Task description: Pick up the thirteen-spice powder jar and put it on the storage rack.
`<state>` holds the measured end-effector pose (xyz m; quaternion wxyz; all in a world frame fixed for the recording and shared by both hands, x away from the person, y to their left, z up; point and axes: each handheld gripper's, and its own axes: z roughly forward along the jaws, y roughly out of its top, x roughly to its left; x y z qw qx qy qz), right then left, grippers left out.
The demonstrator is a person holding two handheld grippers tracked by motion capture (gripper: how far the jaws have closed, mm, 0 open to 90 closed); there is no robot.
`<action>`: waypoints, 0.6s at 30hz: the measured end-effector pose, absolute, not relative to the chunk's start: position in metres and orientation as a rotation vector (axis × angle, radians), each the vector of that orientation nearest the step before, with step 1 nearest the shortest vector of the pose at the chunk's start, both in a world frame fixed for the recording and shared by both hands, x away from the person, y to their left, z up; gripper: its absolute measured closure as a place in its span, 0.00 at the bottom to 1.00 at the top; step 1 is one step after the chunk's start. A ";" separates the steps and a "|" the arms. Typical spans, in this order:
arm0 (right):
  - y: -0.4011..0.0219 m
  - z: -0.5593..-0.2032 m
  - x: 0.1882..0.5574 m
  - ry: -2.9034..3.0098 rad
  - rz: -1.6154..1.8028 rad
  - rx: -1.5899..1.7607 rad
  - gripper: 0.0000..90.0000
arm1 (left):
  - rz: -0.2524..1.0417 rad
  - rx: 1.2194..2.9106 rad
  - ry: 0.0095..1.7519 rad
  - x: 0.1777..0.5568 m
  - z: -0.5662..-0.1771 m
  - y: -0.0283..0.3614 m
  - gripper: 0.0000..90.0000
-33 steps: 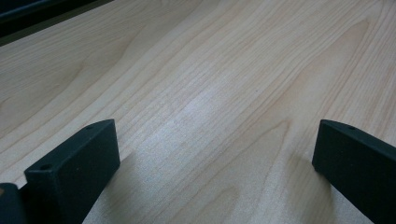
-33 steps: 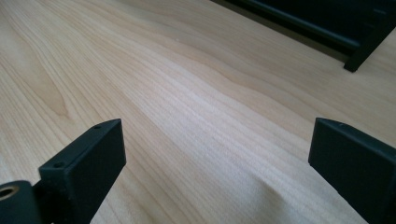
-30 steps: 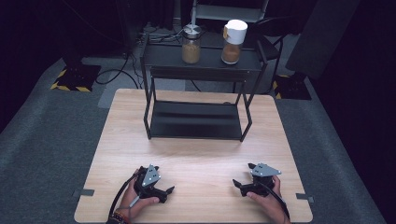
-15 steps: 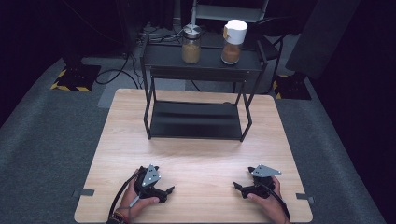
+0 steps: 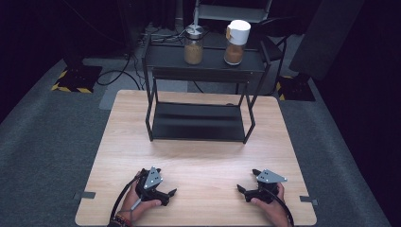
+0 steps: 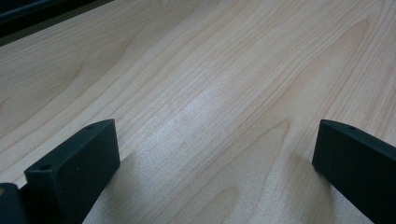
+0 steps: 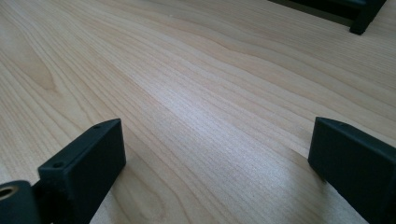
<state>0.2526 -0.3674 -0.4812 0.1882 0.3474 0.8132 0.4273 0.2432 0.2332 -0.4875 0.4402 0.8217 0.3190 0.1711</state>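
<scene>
Left gripper point(image 5: 166, 194) and right gripper point(image 5: 245, 189) rest on the table point(image 5: 198, 156) near its front edge, toward the left and right corners. Both have jaws spread wide with nothing between them.

Black rack point(image 5: 198, 120) stands at the back edge. On its top shelf: a metal-lidded jar point(image 5: 193, 45) and a white-capped jar point(image 5: 235, 42), near each other, both part-filled with brown powder.

Judgement: jars probably glass, so rigid, smooth, breakable; grip mid-body, below the lid.
</scene>
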 end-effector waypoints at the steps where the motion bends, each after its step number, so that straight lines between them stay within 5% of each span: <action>1: -0.367 -0.481 0.253 2.288 1.202 0.977 0.04 | 0.425 2.041 0.792 0.243 -0.487 0.233 0.00; 18: -0.368 -0.481 0.253 2.292 1.202 0.974 0.04 | 0.425 2.040 0.792 0.244 -0.488 0.233 0.00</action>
